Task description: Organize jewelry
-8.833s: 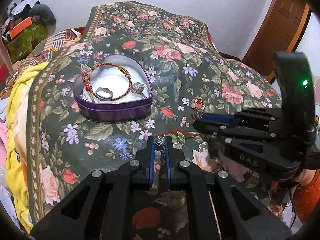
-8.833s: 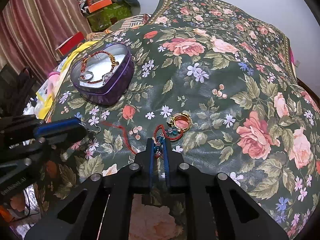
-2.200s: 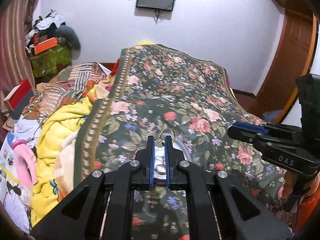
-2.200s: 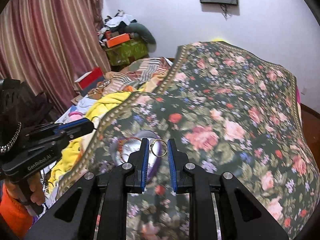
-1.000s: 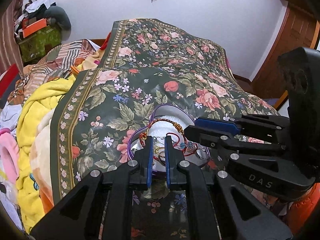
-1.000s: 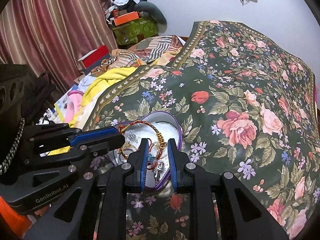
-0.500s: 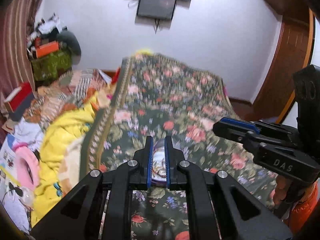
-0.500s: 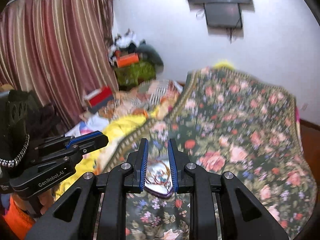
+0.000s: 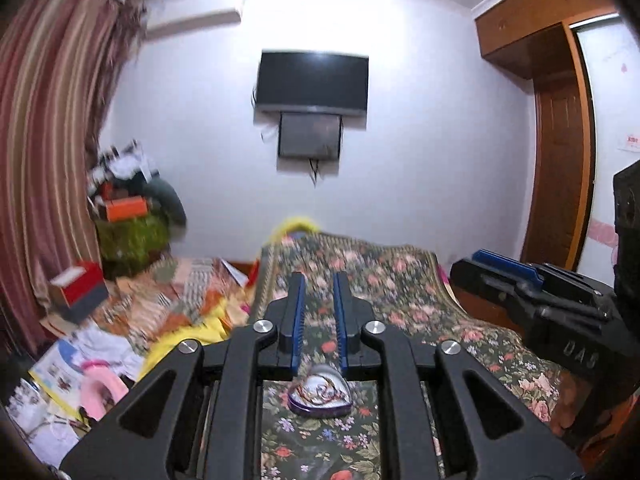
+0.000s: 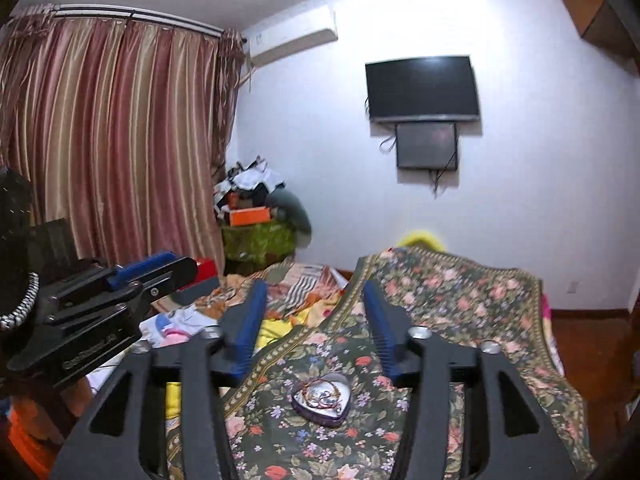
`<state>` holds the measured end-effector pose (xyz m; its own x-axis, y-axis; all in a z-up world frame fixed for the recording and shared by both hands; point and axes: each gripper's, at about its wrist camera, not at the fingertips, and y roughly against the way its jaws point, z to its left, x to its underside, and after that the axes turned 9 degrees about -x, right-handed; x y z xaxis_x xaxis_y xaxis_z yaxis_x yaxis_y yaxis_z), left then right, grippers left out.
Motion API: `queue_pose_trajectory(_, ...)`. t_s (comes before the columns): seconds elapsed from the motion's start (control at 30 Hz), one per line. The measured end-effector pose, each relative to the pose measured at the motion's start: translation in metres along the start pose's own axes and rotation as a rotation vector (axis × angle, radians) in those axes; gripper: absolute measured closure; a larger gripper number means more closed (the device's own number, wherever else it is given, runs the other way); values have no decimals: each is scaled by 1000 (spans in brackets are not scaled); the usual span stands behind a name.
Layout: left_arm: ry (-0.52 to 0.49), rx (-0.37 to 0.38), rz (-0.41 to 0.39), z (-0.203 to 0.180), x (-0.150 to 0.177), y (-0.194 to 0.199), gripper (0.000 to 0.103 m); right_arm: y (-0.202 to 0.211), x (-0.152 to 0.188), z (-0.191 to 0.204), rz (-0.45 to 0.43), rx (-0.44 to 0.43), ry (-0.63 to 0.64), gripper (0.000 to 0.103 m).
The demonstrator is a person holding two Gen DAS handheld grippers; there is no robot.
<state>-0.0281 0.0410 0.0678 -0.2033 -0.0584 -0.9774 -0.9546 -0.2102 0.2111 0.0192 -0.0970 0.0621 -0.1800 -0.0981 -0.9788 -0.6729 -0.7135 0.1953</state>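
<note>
Both views have swung up and back within the last second: the bed (image 9: 400, 280) with its floral cover, which filled each frame a moment ago, now sits in the lower half, and the white wall and wall television (image 10: 422, 88) take the upper half. The blur at the edges of the left wrist view suggests the pull-back is not quite over.

The heart-shaped tin (image 10: 322, 400), close under the fingertips a second ago, is now small at the lower centre of each frame, well clear of both tools. It rests on the bed cover with the bracelets (image 10: 320, 394) and rings heaped inside. No loose piece shows on the cover around it, so the collecting looks finished.

The left tool (image 9: 317, 280) is released, its blue pads a narrow gap apart with nothing between them. The right tool (image 10: 312, 288) is spread wider than before and equally empty.

The right wrist view shows the whole tin unobstructed, the striped curtain (image 10: 112, 140) filling its upper left and the air conditioner above the curtain rail. The left wrist view hides the tin's upper edge behind its own frame but alone shows the wooden door (image 9: 560, 168) at the right. Each view catches the other tool at its side margin.
</note>
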Motion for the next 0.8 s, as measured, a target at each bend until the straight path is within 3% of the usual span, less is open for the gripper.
queue_pose_trajectory(0.1,2,-29,-52,-1,0,22,52,9,0,4,-27,31,1,31)
queue_pose_trajectory(0.17,-1,-54,-77,-1,2,32,48,13,1,4,-41,47,-6,20)
queue_pose_trajectory(0.3,6,-83,-79,2,6,39,35,17,1,4,-52,75,-14,12)
queue_pose_trajectory(0.4,13,-99,-71,5,9,39,30,18,0,3,-51,86,-20,3)
queue_pose_trajectory(0.8,23,-95,-55,3,16,42,24,24,7,1,-41,89,-42,3)
